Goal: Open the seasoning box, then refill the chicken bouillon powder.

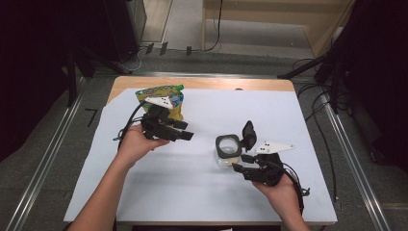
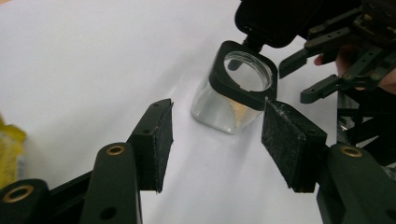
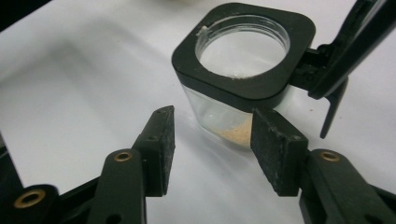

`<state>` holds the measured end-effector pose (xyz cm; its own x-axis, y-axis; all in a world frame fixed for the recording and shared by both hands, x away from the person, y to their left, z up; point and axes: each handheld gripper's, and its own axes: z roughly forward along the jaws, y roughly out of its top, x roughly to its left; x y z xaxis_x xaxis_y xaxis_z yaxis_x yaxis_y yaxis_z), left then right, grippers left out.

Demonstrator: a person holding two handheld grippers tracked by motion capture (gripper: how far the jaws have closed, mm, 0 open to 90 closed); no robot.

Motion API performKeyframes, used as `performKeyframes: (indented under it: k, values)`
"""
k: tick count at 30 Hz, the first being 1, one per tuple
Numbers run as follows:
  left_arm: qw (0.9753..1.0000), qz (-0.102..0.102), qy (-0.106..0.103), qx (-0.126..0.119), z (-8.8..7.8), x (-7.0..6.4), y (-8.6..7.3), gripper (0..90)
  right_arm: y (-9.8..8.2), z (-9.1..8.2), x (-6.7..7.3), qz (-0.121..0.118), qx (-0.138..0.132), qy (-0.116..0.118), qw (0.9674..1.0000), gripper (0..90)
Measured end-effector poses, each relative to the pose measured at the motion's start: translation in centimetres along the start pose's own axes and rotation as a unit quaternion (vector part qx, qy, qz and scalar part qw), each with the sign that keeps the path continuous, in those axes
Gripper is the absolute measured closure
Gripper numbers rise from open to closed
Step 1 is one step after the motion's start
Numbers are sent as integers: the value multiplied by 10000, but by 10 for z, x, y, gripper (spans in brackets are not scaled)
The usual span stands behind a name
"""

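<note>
Right now the clear jar (image 1: 228, 153) with its flip lid (image 1: 248, 135) up stands on the white table (image 1: 144, 192), just beside the half-open, empty right gripper (image 1: 242, 162), while the half-open, empty left gripper (image 1: 185, 131) is farther away.

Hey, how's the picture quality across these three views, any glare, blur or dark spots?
High view: the white table cover is evenly lit, the room around it nearly black. Left gripper view: the clear jar is fairly sharp, the cover washed out, the near jaws slightly soft. Right gripper view: the jar's black rim is crisp, with a soft shadow at left.
</note>
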<state>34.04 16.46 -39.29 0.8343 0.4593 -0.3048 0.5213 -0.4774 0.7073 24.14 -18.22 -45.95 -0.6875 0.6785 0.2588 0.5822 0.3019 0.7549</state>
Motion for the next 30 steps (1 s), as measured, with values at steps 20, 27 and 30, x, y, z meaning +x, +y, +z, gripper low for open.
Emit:
performKeyframes:
  k: [20,27,30]
  values:
    - [9974,-420,574,-85,-43,28,-22,456,10,10,24,-273,93,467,9985,536]
    - [9953,-499,827,-117,-58,40,-29,460,10,18,33,-423,220,589,9971,531]
    - [9946,-603,811,-221,-65,47,-31,459,9,20,37,-493,219,628,9966,529]
